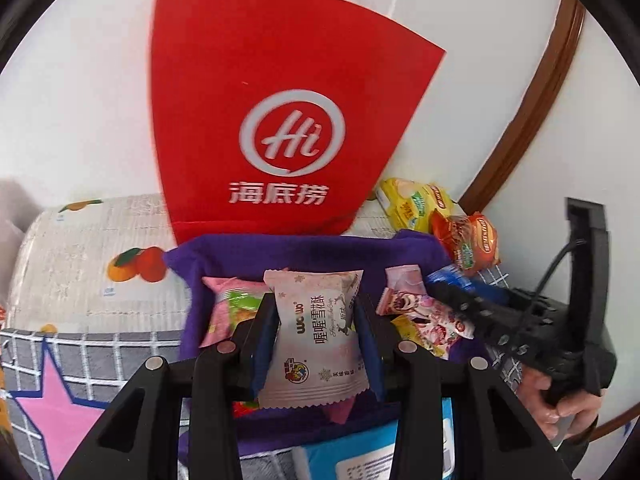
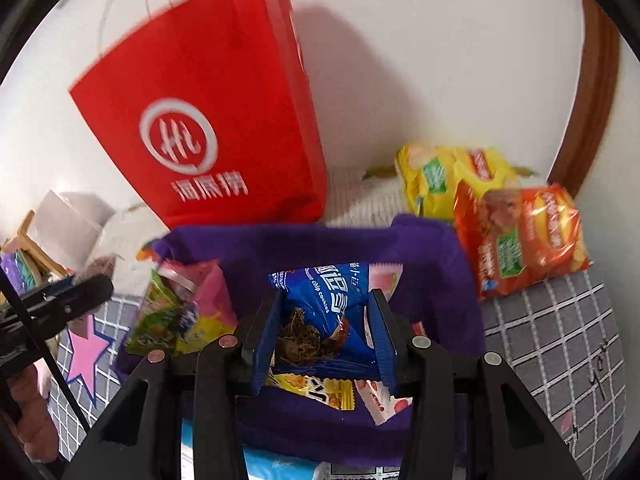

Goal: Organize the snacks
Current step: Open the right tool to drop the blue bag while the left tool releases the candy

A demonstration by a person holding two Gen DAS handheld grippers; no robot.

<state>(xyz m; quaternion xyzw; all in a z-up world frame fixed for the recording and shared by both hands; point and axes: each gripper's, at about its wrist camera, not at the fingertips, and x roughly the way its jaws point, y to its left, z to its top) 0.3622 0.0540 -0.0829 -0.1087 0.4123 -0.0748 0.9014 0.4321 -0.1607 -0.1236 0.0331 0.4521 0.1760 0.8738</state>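
Crinkly foil wrappers look light and slippery: the left tool (image 1: 316, 334) clamps a pale pink candy packet (image 1: 320, 332) by its sides, the right tool (image 2: 326, 332) pinches a blue cookie packet (image 2: 320, 304), both over the purple felt basket (image 2: 432, 280).
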